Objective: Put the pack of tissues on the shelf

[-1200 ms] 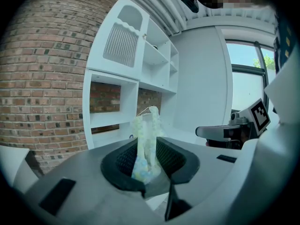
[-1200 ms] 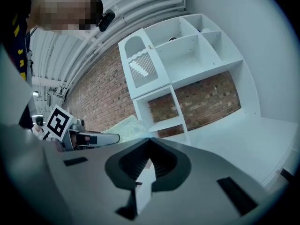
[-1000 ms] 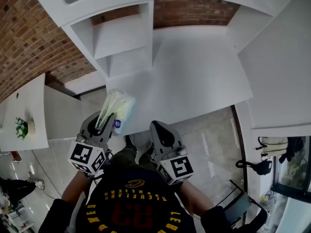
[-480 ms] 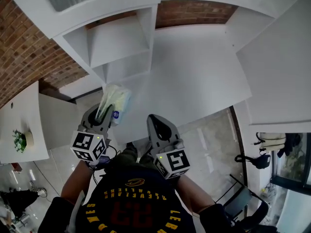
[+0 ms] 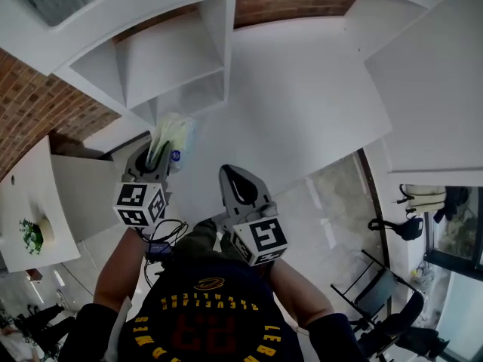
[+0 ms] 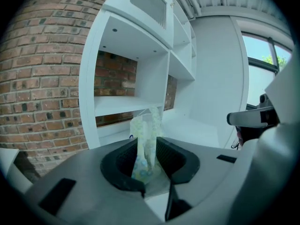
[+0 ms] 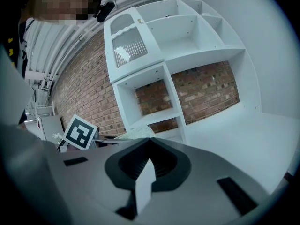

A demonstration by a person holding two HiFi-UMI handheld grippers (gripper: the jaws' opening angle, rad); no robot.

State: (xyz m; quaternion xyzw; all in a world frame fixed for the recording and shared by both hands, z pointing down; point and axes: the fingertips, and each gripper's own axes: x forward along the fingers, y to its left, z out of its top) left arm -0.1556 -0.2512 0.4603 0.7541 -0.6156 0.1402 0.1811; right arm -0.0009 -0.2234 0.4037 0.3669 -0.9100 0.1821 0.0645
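**Mia:** What is the biggest thing there?

**Tom:** A brick wall (image 6: 42,78). It is ahead of the left fingers and off to their left. A big white shelf (image 6: 122,104) stands against it, right ahead of those fingers. It has open boxes, one over the other.

**Mia:** And next to the shelf?

**Tom:** A white table (image 5: 302,104). It lies ahead of the right fingers and goes up to the shelf.

**Mia:** What about the two grippers?

**Tom:** The left gripper (image 5: 158,153) points at the low part of the shelf. Its fingers (image 6: 176,156) are clamped on the pack. The right gripper (image 5: 230,176) is just to the right of it. Its fingers (image 7: 166,163) are pressed together with nothing in them.

**Mia:** Where is the pack?

**Tom:** The pack (image 6: 145,139) stands up from between the left fingers. Its bottom end sits deep between them. Its top pokes out past the tips, toward the low shelf board. It is soft and pale, with small blue dots low down. It is up in the air and not on the shelf yet.

**Mia:** Anything smaller?

**Tom:** A little green plant (image 5: 32,234). It sits on a side table (image 5: 23,194), far off to the left of the left fingers.
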